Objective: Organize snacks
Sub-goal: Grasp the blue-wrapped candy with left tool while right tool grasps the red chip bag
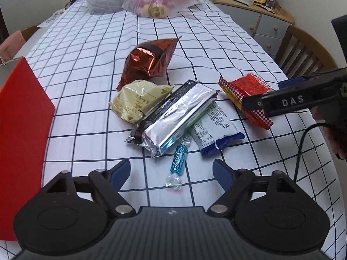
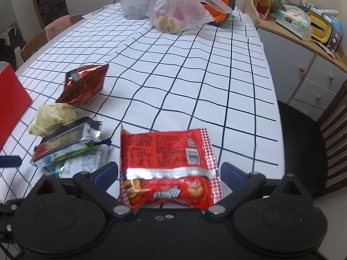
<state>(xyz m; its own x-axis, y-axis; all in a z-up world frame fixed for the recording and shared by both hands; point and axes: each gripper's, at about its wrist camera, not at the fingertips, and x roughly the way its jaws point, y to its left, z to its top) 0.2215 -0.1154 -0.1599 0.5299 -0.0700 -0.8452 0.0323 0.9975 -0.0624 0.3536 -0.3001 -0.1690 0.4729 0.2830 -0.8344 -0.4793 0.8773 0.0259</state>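
Several snack packets lie on the checked tablecloth (image 1: pixel 86 69). My left gripper (image 1: pixel 172 173) is open low over the table, with a blue twist-wrapped candy (image 1: pixel 179 162) between its fingers, untouched. Beyond it lie a silver foil packet (image 1: pixel 173 119), a white-and-blue packet (image 1: pixel 214 127), a cream packet (image 1: pixel 136 99) and a red foil bag (image 1: pixel 149 62). My right gripper (image 2: pixel 169 171) is open astride a red checker-edged packet (image 2: pixel 167 162) that lies flat, its pads just outside the packet's edges. In the left wrist view the right gripper (image 1: pixel 262 94) comes in from the right over that packet (image 1: pixel 245 88).
A red box (image 1: pixel 21 140) stands at the table's left edge. Tied plastic bags (image 1: pixel 160 0) sit at the far end. A wooden chair (image 1: pixel 303 52) and a black seat (image 2: pixel 303 140) flank the right side. A black cable (image 1: pixel 301 147) hangs near the right gripper.
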